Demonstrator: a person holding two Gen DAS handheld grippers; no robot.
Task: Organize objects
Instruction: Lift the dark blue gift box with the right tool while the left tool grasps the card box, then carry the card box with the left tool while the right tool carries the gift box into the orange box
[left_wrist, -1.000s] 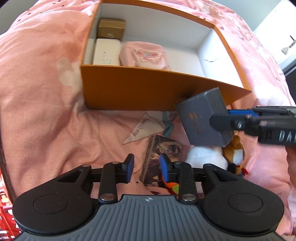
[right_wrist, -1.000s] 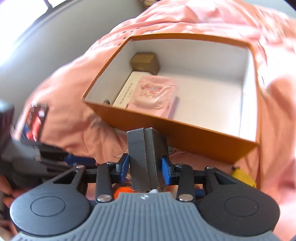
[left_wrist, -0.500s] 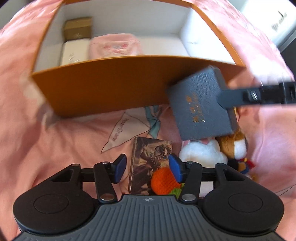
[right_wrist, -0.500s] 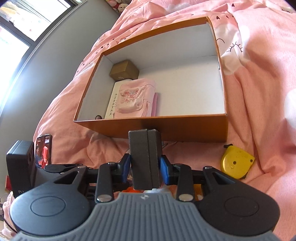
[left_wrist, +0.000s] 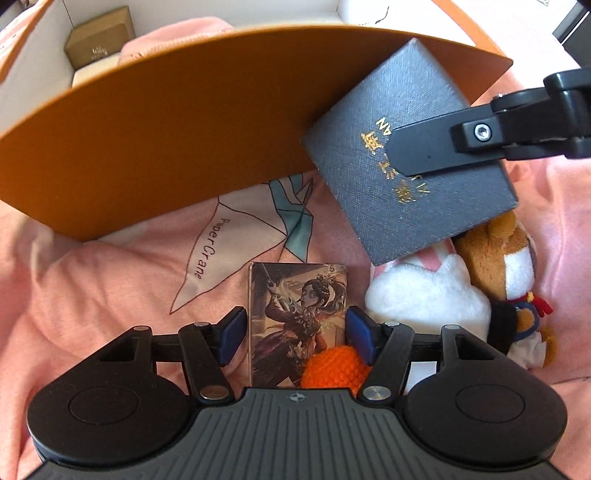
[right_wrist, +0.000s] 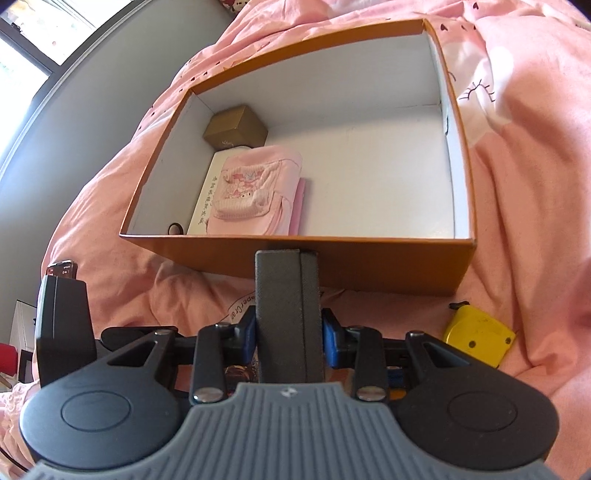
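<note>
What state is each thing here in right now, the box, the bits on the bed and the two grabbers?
Orange box: open, lidless, partly filled.
Gold box: closed, inside at a back corner.
Pink pouch: lying inside.
Grey box: closed, clamped in right gripper.
Left gripper: jaws opening around the picture card, not gripping.
Yellow tape measure: lying on bed.

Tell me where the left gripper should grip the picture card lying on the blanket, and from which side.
Grip the card across its two long edges, coming straight down from above. It lies flat, its short width already between the opening fingers, which touch nothing yet. Take it near its upper half: the orange knitted ball covers its lower right corner and would likely get caught.
</note>
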